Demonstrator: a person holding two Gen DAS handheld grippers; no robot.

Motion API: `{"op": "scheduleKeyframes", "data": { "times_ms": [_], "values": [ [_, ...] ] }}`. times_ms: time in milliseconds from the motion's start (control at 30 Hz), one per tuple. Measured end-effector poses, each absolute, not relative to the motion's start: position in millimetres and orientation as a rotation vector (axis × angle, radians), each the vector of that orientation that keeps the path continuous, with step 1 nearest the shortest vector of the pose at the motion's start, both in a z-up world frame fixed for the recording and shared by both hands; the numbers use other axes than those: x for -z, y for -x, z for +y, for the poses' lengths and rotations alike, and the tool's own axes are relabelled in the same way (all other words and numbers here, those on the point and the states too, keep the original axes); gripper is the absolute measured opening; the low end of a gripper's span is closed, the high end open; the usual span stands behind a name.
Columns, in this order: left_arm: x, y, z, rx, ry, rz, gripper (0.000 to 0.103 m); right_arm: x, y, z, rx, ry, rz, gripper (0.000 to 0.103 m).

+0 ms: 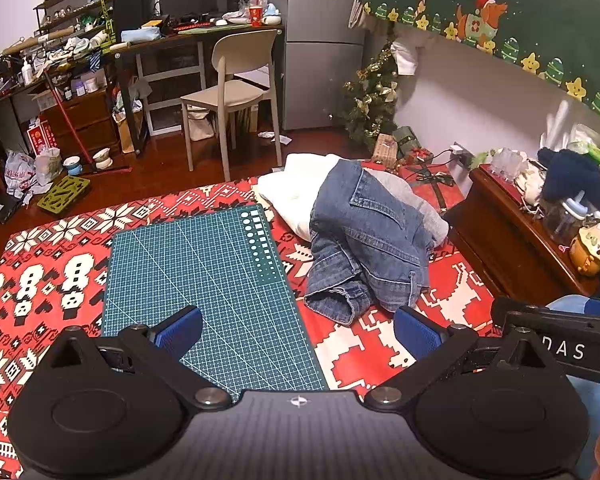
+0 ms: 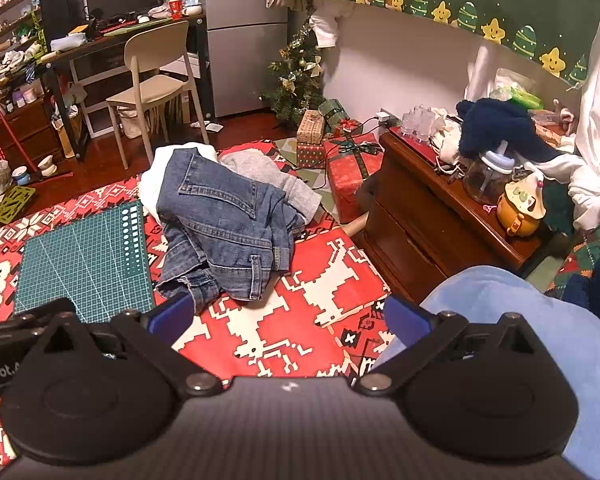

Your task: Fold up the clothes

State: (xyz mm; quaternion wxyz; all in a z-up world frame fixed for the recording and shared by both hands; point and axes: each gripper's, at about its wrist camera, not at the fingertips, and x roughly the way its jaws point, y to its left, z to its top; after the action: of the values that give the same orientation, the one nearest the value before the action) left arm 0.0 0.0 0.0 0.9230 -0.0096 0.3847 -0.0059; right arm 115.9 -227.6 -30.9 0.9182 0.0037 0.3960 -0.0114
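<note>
Crumpled blue jeans (image 1: 372,240) lie in a heap on the red patterned cloth (image 1: 452,300), on top of a white garment (image 1: 296,192) and a grey garment (image 1: 420,204). The same jeans (image 2: 224,228), white garment (image 2: 160,160) and grey garment (image 2: 272,176) show in the right wrist view. My left gripper (image 1: 298,330) is open and empty, above the green cutting mat (image 1: 204,276), short of the jeans. My right gripper (image 2: 288,316) is open and empty, over the red cloth (image 2: 300,312) in front of the jeans.
A dark wooden cabinet (image 2: 440,216) with jars and clutter stands to the right. Wrapped gift boxes (image 2: 348,172) and a small Christmas tree (image 2: 296,76) stand behind the pile. A chair (image 1: 236,92) and a desk (image 1: 196,36) are farther back. Light blue fabric (image 2: 520,340) lies at right.
</note>
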Motion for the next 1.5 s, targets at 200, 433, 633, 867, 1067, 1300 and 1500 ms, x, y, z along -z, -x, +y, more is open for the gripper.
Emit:
{"op": "scheduleKeyframes", "data": {
  "times_ms": [200, 433, 633, 867, 1067, 1300, 1500],
  "values": [
    [0.7, 0.8, -0.7, 0.000, 0.021, 0.780, 0.103, 28.2, -112.2, -226.0, 0.026, 0.003, 0.811, 0.102],
    [-0.2, 1.2, -0.7, 0.013, 0.022, 0.777, 0.102, 25.3, -114.2, -227.9, 0.025, 0.008, 0.811, 0.102],
    [-1.0, 1.5, -0.5, 0.013, 0.021, 0.775, 0.102, 26.7, -114.2, -226.1, 0.024, 0.009, 0.813, 0.102],
    [0.0, 1.3, 0.6, 0.016, 0.022, 0.778, 0.102, 28.2, -115.9, -227.5, 0.023, 0.009, 0.815, 0.102],
    [-0.6, 2.4, 0.9, 0.015, 0.022, 0.776, 0.102, 29.4, -115.6, -226.8, 0.022, 0.011, 0.813, 0.102],
    [0.7, 1.6, 1.5, 0.013, 0.025, 0.781, 0.100, 30.3, -115.4, -226.9, 0.021, 0.013, 0.815, 0.102],
    [1.2, 2.9, 0.9, 0.012, 0.016, 0.769, 0.099, 30.7, -114.9, -225.9, 0.019, 0.014, 0.815, 0.102]
  ]
}}
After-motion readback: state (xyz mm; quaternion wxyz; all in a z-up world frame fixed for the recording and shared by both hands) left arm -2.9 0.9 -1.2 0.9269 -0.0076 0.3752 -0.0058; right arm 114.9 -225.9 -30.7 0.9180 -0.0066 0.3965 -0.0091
